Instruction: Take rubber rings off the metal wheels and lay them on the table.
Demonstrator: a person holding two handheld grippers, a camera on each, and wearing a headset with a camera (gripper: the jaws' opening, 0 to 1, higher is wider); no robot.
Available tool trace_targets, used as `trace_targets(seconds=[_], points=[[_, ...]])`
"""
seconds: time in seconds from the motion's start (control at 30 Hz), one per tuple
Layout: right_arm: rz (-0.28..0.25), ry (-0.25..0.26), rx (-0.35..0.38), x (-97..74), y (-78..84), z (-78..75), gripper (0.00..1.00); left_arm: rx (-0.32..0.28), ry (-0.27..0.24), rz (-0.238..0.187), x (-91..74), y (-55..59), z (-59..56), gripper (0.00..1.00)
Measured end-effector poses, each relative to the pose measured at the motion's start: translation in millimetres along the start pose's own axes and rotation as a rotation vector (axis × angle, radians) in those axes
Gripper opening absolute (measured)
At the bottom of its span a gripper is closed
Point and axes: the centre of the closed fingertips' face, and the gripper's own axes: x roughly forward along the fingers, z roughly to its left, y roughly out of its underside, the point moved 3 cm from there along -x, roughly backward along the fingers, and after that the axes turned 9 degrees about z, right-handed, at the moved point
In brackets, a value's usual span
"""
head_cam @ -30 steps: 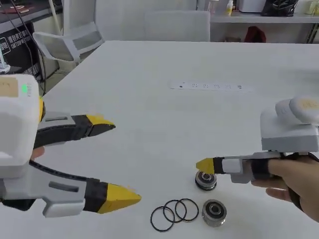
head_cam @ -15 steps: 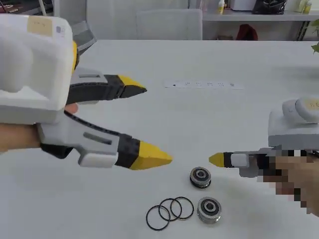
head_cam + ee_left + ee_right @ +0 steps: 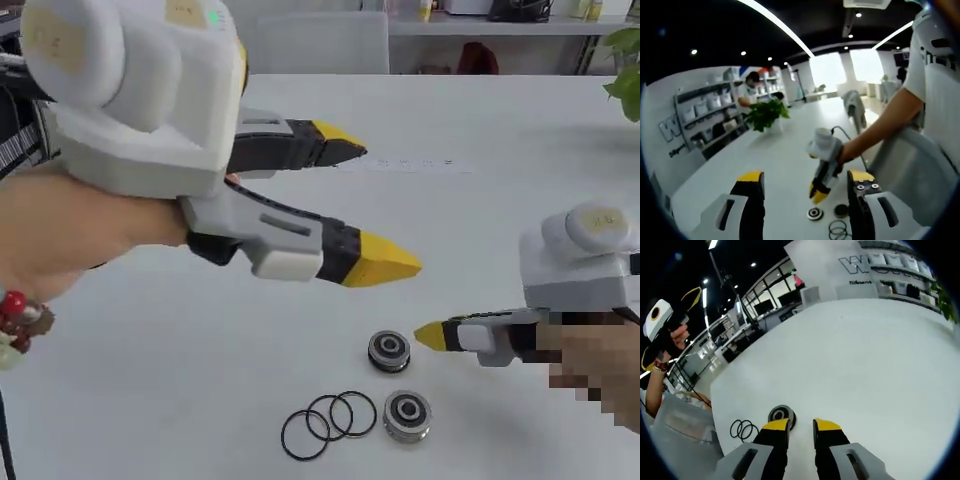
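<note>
My right gripper [image 3: 428, 336], jaws slightly parted and empty, points at the far wheel [image 3: 389, 351] just to its left. Three rubber rings [image 3: 330, 420] lie left of the near wheel [image 3: 407, 415]. My left gripper [image 3: 388, 208] hangs wide apart above.

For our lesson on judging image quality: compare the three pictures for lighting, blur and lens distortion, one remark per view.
Head view: even light, faint soft shadows under the wheels on the table; the near left claw looms large. Left gripper view: fisheye bows the ceiling light strip, windows blown out white. Right gripper view: table edge curves, rings small but clear.
</note>
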Motion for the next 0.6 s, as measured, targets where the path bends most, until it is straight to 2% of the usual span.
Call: trace_targets(seconds=[0.13, 0.23, 0.27, 0.3, 0.43, 0.6], points=[[0.019, -0.01, -0.089, 3.6, 1.1, 7.3, 0.23, 0.008, 0.012, 0.009, 11.6, 4.4, 1.0, 0.64], [0.059, 0.022, -0.158, 7.3, 6.7, 6.4, 0.23, 0.012, 0.005, 0.029, 19.9, 12.7, 5.4, 0.62], [0.069, 0.015, -0.152, 7.0, 9.2, 7.7, 0.24, 0.017, 0.002, 0.034, 22.2, 15.2, 6.6, 0.61], [0.049, 0.005, -0.149, 6.5, 5.9, 6.9, 0.24, 0.014, -0.002, 0.038, 27.2, 20.3, 9.5, 0.6], [0.047, -0.001, -0.148, 6.1, 6.6, 5.8, 0.25, -0.002, 0.002, 0.06, 37.9, 32.6, 13.0, 0.55], [0.044, -0.024, -0.156, 7.9, 7.4, 8.7, 0.26, -0.04, 0.01, 0.088, 58.8, 55.8, 16.0, 0.5]])
